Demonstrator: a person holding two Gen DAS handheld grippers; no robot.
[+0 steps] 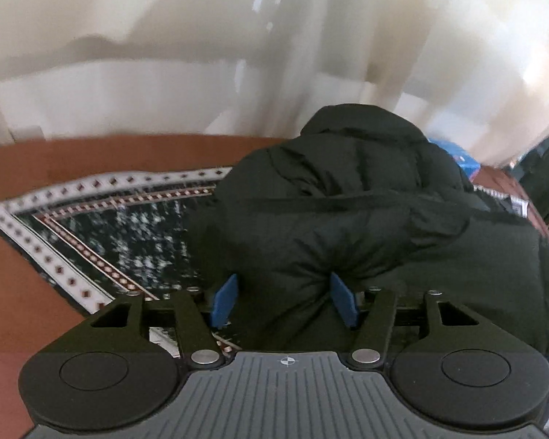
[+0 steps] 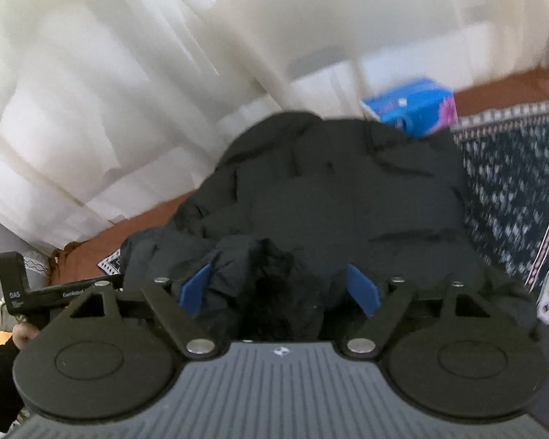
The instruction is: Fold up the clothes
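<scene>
Two grippers, one garment, logged by position.

Left gripper [image 1: 283, 300]: blue pads spread wide, with a bulge of the black quilted puffer jacket [image 1: 366, 212] filling the gap between them. The fabric touches the right-hand pad; whether the pads are pressing on it I cannot tell.

Right gripper [image 2: 280, 291]: blue pads likewise spread wide, a crumpled dark fold of the same black quilted puffer jacket [image 2: 329, 197] bunched between them. Grip on the fabric cannot be told.

Jacket: heaped directly ahead of both grippers, rising in a rounded mound beyond the fingertips.

Patterned rug with dark speckled centre and white diamond-print border [image 1: 102, 234]: under the jacket, extending ahead and to the left of the left gripper; in the right wrist view it lies to the right of the right gripper.

Reddish-brown surface [image 1: 22, 300]: beneath the rug, left of the left gripper.

Blue cardboard box with pink print [image 2: 413, 106]: beyond the jacket, ahead and right of the right gripper.

White sheer curtains [image 2: 128, 84]: far ahead, blurred.
</scene>
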